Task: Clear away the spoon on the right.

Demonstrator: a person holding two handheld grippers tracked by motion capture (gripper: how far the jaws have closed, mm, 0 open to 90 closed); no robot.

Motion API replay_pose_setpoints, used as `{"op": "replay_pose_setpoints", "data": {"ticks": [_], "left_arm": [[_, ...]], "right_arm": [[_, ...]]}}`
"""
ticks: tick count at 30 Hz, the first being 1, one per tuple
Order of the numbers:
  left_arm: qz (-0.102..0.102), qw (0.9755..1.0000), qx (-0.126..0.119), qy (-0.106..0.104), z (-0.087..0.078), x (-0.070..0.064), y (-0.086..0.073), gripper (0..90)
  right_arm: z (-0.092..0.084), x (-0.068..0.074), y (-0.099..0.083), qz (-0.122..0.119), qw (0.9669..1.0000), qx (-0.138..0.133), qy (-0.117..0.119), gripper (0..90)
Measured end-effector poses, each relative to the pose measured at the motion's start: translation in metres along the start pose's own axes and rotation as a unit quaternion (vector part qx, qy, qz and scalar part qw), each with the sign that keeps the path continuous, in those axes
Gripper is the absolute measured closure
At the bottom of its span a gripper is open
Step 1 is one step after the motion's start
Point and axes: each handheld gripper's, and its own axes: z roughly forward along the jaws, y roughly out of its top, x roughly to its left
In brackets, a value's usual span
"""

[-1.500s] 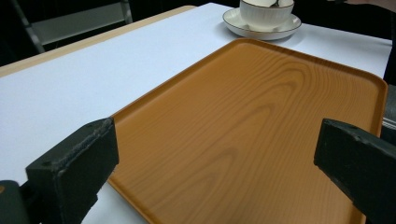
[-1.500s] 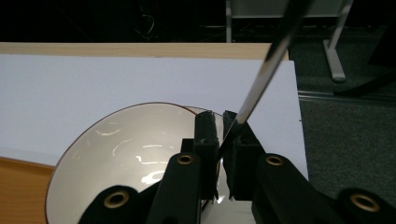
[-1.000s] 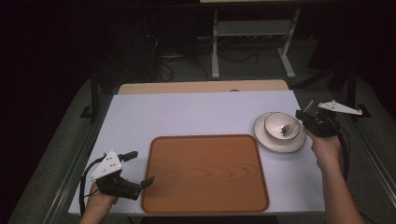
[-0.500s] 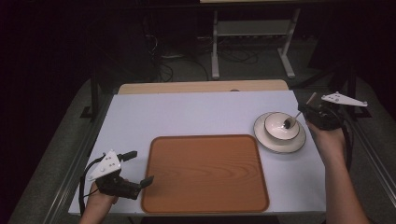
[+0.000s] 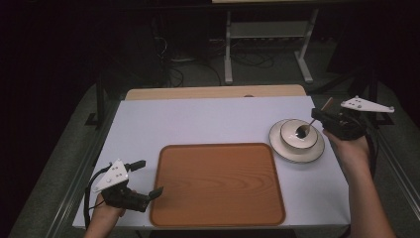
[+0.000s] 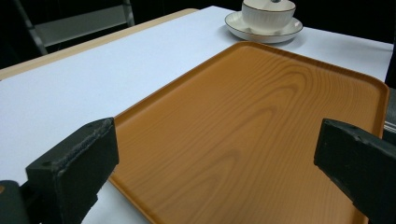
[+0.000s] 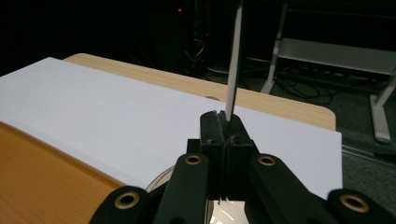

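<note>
Spoon pinched by its handle in the closed right claw, bowl end dipping into the white bowl on its saucer, long axis slanting up and right toward that hand. Wooden tray lies to the left, nearer the left claw, which hangs open and empty at the tray's near-left corner. White counter; dark room behind, with 1 metal stand and floor cables.
</note>
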Motion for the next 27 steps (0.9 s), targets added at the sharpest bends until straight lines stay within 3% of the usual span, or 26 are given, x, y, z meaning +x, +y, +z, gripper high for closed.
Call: {"op": "replay_pose_setpoints", "data": {"ticks": [15,27], "left_arm": [[0.001,1.0000,0.000,-0.001,0.000,0.000,0.000,0.0],[0.002,1.0000,0.000,-0.001,-0.001,0.000,0.000,0.0]], "right_arm": [[0.004,0.030,0.004,-0.034,0.9974,0.023,0.060,88.4],[0.016,0.060,0.003,-0.066,0.9888,0.057,0.121,88.3]]}}
